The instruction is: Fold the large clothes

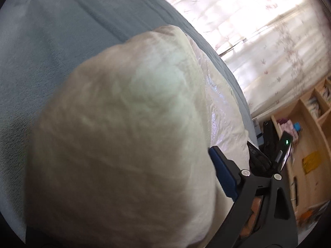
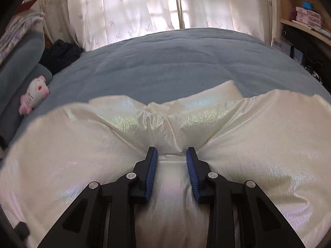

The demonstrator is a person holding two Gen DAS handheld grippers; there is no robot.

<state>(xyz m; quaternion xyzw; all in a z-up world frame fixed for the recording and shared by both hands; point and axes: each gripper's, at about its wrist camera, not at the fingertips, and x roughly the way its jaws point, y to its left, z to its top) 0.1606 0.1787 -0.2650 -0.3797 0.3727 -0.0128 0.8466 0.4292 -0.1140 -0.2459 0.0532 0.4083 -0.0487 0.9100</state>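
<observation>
right tongs (image 2: 171,155) pinch a gathered ridge of shiny cream jacket (image 2: 258,155) lying on grey-blue bed (image 2: 165,62); left tongs (image 1: 222,175) mostly hidden by fleecy lining, grip cannot be told.
risk: slick puffy fabric may slide from between the blue pads (image 2: 152,175), since only a thin pleat is caught; bulk could spring back, undoing the fold.

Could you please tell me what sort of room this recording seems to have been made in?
Most likely a home bedroom: the white puffy garment lies on a bed with a blue-grey blanket, a plush toy sits by the pillows, and leaf-patterned curtains cover the window behind.
</observation>
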